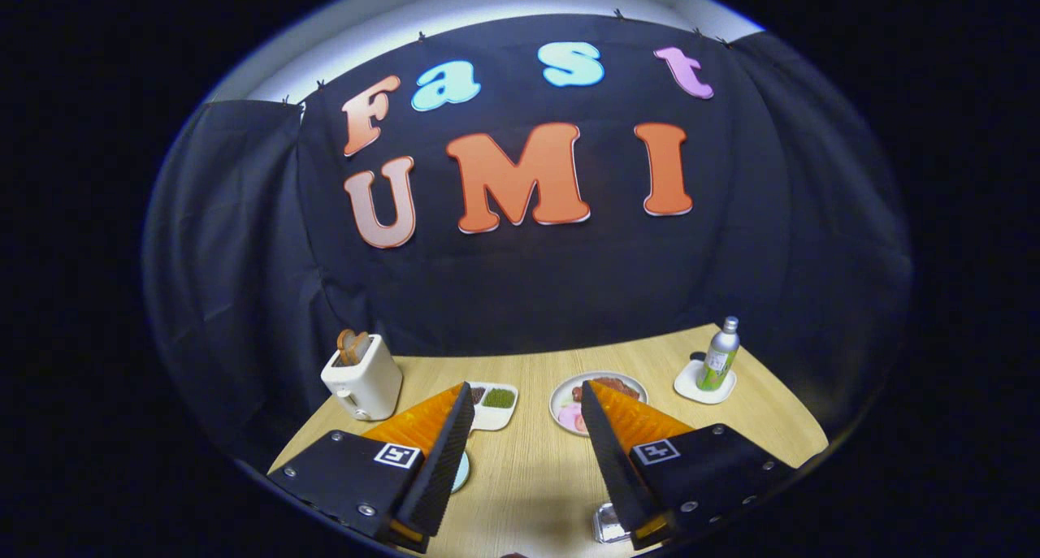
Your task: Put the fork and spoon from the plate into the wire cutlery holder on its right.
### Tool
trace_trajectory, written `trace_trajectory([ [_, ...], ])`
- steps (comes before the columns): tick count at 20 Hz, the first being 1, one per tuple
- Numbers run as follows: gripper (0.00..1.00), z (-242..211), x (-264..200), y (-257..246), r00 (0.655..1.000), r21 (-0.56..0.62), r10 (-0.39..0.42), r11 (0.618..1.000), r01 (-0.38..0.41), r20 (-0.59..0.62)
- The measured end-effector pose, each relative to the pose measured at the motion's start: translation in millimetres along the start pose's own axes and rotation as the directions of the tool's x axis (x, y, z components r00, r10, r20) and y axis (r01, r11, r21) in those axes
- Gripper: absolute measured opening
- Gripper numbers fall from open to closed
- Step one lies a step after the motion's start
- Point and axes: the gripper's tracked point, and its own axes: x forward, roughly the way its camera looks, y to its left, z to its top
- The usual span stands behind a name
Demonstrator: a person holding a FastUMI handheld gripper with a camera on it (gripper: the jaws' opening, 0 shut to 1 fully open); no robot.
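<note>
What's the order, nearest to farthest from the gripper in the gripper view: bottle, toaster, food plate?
Gripper open, holding nothing.
1. Food plate, at the right fingertip.
2. Toaster, beyond the left finger, off to its left.
3. Bottle, on its coaster at the far right edge of the table.

White toaster (362, 377) holding bread, divided snack tray (492, 404), bottle (720, 354) on coaster (704, 389)

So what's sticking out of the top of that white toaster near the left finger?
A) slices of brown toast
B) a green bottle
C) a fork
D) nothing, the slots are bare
A: brown toast stands up out of the white toaster, which sits on the wooden table beyond the left finger; the gripper is open, holding nothing.
</note>
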Motion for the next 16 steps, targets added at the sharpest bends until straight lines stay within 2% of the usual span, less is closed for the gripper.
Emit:
trace_trajectory([
  [8,0.84,12,21,81,0.992,0.015,-0.037,0.999,0.035,0.124],
  [12,0.85,-10,38,137,0.998,-0.026,0.002,1.000,0.000,0.067],
  [16,0.85,-25,52,189,0.998,-0.043,0.069,0.997,-0.068,0.015],
])
